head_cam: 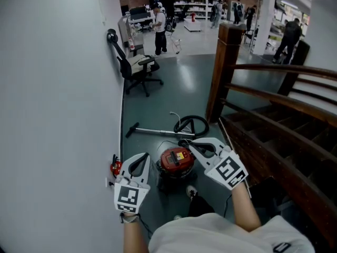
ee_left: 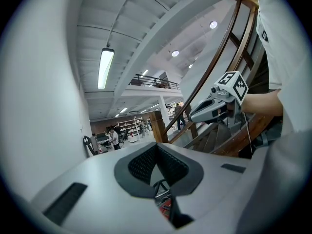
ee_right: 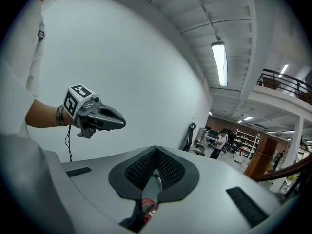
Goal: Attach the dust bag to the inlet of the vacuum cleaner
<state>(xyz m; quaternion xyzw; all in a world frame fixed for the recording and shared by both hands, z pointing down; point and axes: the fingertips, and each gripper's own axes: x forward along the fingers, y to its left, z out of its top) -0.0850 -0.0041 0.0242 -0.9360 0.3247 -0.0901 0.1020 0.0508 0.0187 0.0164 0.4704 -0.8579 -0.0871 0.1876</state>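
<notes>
The vacuum cleaner (head_cam: 176,161), a black drum with a red top, stands on the floor straight below me. Held side by side above it are my left gripper (head_cam: 140,156) and my right gripper (head_cam: 191,143), the left one off its left edge and the right one over its far right edge. Both are shut with nothing in them. In the left gripper view the closed jaws (ee_left: 156,146) point level, and the right gripper (ee_left: 193,117) shows beyond them. A bit of the red top (ee_right: 148,207) peeks through the gap behind the right gripper (ee_right: 156,149). No dust bag is in view.
A coiled hose (head_cam: 190,124) and a metal wand (head_cam: 152,131) lie on the floor beyond the vacuum. A white wall (head_cam: 52,88) runs along the left, with a small red extinguisher (head_cam: 115,167) at its foot. A wooden stair railing (head_cam: 274,96) and post (head_cam: 221,73) close the right. An office chair (head_cam: 134,67) stands farther off.
</notes>
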